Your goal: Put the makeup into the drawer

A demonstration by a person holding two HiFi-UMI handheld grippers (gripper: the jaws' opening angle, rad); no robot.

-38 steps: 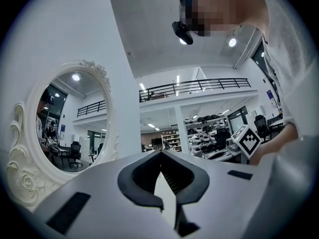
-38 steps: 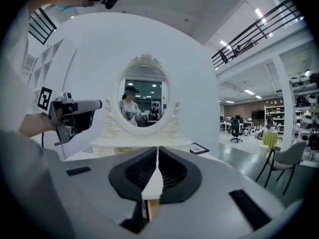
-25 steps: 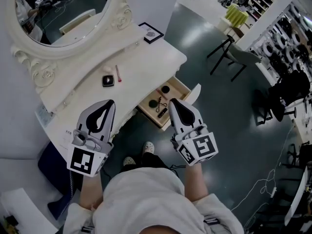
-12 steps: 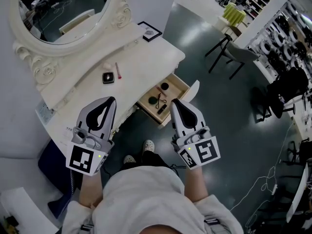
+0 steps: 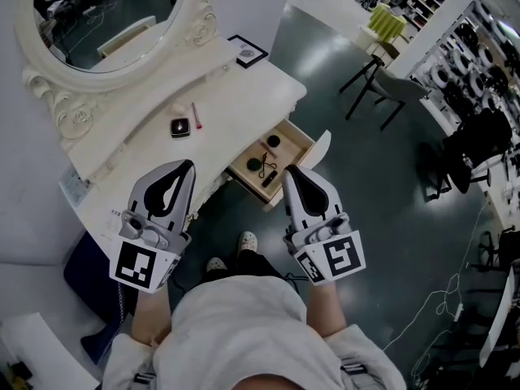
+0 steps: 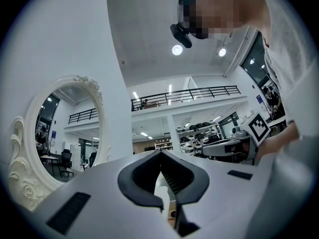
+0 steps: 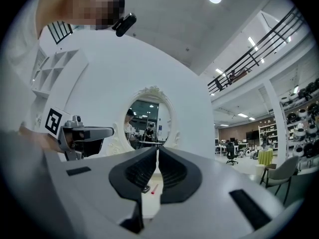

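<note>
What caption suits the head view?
Shut, empty left tongs and right tongs; compact and pink stick on vanity, drawer open.

Large open hall with a dark, glossy floor (image 5: 366, 161), streaked with pale reflections of overhead lighting. White desk (image 5: 236, 96) set against a plain white wall (image 7: 149, 59), backed by an oval mirror (image 5: 106, 23) in an ornate white carved frame. Grey chair (image 5: 404, 92) standing well apart from the desk, yellow-green covered table (image 5: 388, 21) beyond it. Storage racks (image 5: 479, 63) along the right side, contents too small to identify. Loose cables (image 5: 443, 299) trailing across the floor at lower right. Round ceiling lights (image 6: 177, 50) lit overhead; upper gallery with dark railing (image 6: 189, 92) across the far side.
</note>
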